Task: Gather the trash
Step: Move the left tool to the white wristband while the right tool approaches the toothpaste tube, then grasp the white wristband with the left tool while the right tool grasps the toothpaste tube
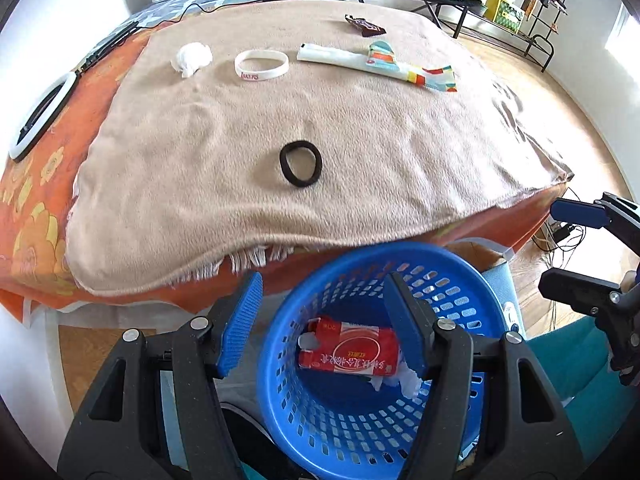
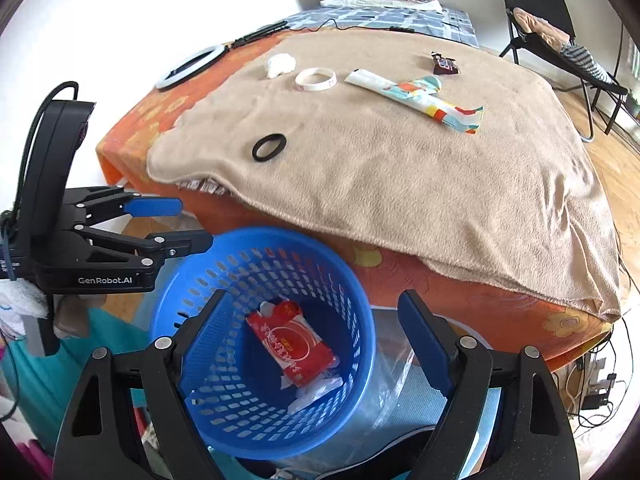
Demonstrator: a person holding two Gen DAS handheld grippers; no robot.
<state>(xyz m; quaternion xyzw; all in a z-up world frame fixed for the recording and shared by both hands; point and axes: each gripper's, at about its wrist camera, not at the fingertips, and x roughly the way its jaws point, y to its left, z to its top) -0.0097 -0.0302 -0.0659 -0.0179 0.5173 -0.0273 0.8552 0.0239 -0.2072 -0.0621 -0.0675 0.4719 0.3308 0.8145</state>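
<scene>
While both of your grippers hang over the blue basket [image 1: 384, 360], neither carries anything: the left gripper [image 1: 326, 322] has its fingers parted and bare, and the right gripper [image 2: 310, 344] stands spread wide, also with nothing between its fingers. Already in the basket lie a red packet [image 1: 350, 354] and some white scraps [image 2: 316, 394].

Risks, near to far. The basket sits just off the bed's edge; clip its rim on your way out and it could tip. On the beige blanket [image 1: 360, 140] the black hair tie [image 1: 301, 164] lies nearest, probably no trash; sweep low over it and you may drag it along. Farther back, the crumpled tissue [image 1: 191, 58] sits near the white wristband [image 1: 261, 65]; a wide grab could take both. The colourful wrapper [image 1: 376, 62] lies long and flat, so fingers may pinch blanket instead. The dark wrapper [image 1: 366, 26] is farthest, a long reach.
</scene>
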